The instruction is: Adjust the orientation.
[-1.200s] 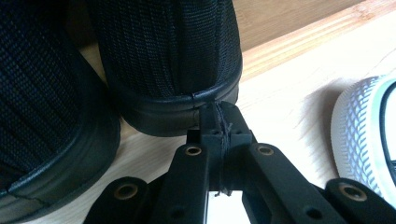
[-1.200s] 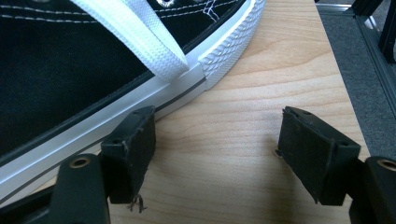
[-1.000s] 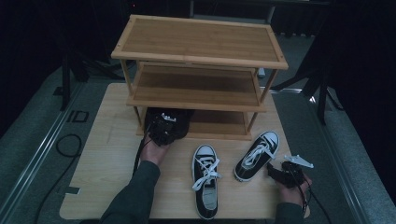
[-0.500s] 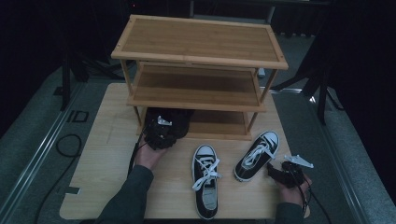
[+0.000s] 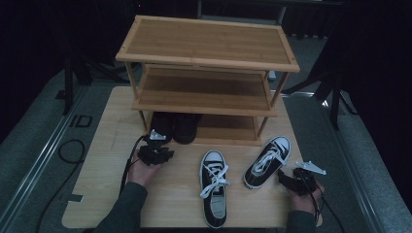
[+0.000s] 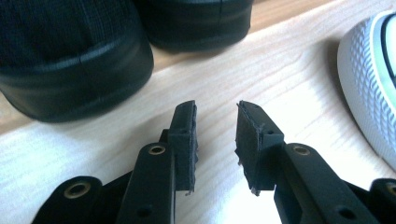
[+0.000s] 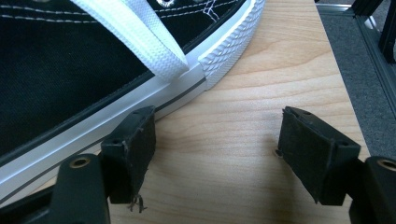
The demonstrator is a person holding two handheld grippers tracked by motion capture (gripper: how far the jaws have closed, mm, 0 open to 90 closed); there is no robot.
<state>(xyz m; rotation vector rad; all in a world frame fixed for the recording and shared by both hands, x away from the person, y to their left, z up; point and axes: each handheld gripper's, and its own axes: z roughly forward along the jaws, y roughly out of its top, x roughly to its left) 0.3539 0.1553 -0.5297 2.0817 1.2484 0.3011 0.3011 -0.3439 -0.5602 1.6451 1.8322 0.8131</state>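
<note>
Left gripper [image 5: 154, 154] sits on the table [image 5: 97, 194] just in front of the rack [image 5: 204, 63], a short way back from the two black shoes [image 5: 175, 127] tucked under the rack's lowest shelf. Its jaws have just been opening and stand apart, nothing between them; in the left gripper view the shoes' rounded black ends [image 6: 74, 65] lie just ahead of the open tips. Right gripper [image 5: 297, 178] rests near the table's front right corner, jaws spread wide, empty. One pad [image 7: 133, 149] is right beside the white sole of a sneaker [image 7: 70, 70]; whether it touches, can't tell. That sneaker [image 5: 267, 161] lies angled in front of the rack's right leg. Its mate [image 5: 214, 191] lies between the two grippers, toe toward the table's front edge.
</note>
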